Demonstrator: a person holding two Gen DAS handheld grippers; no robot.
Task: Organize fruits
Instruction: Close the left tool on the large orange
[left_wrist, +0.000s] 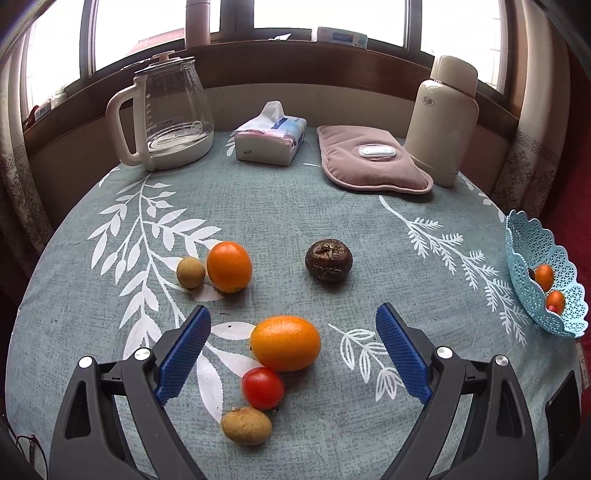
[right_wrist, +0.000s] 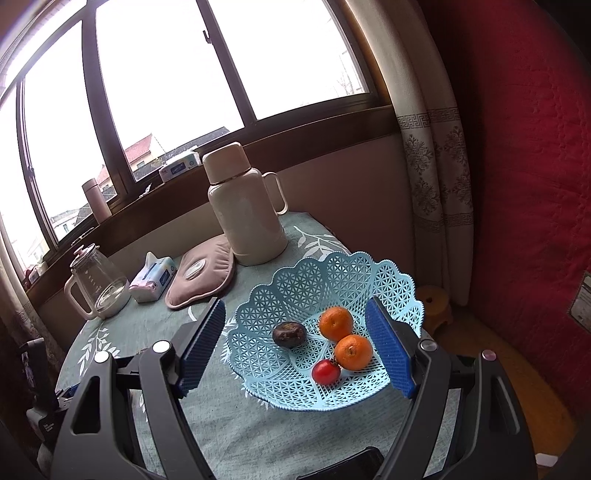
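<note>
In the left wrist view my left gripper (left_wrist: 293, 325) is open above the table, its blue pads well apart on either side of an oval orange fruit (left_wrist: 285, 343). Just below it lie a red cherry tomato (left_wrist: 263, 387) and a tan longan (left_wrist: 246, 425). Farther off sit a second orange (left_wrist: 229, 266) with a small longan (left_wrist: 190, 272) touching it, and a dark brown water chestnut (left_wrist: 328, 260). My right gripper (right_wrist: 295, 321) is open over the light blue lattice basket (right_wrist: 295, 288), which holds two oranges (right_wrist: 335, 323) (right_wrist: 353, 351), a tomato (right_wrist: 325, 372) and a dark fruit (right_wrist: 289, 334).
At the back of the table stand a glass kettle (left_wrist: 166, 114), a tissue pack (left_wrist: 271, 134), a pink heating pad (left_wrist: 371, 160) and a cream thermos (left_wrist: 443, 118). The basket (left_wrist: 543, 258) sits at the table's right edge. A small stool (right_wrist: 436, 302) stands beyond it.
</note>
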